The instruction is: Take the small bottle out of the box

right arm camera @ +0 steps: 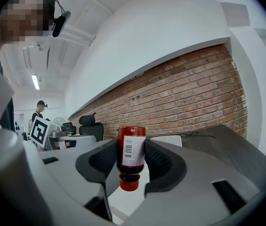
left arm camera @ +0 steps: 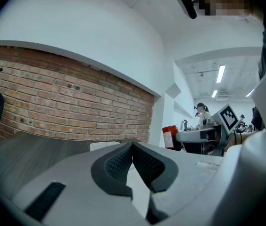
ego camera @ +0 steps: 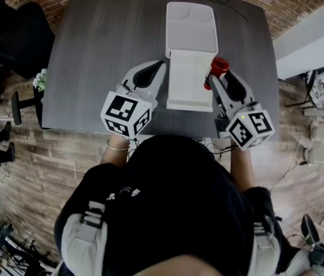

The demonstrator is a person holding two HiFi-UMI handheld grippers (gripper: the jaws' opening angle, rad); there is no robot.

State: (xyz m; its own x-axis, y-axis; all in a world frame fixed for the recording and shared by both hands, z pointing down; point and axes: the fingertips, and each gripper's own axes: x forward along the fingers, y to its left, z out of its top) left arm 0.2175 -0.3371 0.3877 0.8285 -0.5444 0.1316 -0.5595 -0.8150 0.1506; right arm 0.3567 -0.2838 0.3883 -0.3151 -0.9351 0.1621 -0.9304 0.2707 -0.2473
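Head view, near to far. Person (ego camera: 179,211) in dark top holds both grippers over grey table (ego camera: 87,56). L gripper (ego camera: 157,68): jaws fully closed, pads meet, nothing btw them; tips just beside left wall of box (ego camera: 192,103). R gripper (ego camera: 215,76): jaws clamp small bottle (ego camera: 219,66), red w/ white barcode label, cap end down in right gripper view. Bottle is at box's right wall; whether over tray or just outside can't be told. Box: white, open, lid (ego camera: 192,22) laid back on far side. Beyond: black chair (ego camera: 18,39) off table's far-left corner; brick wall (right arm camera: 185,93).
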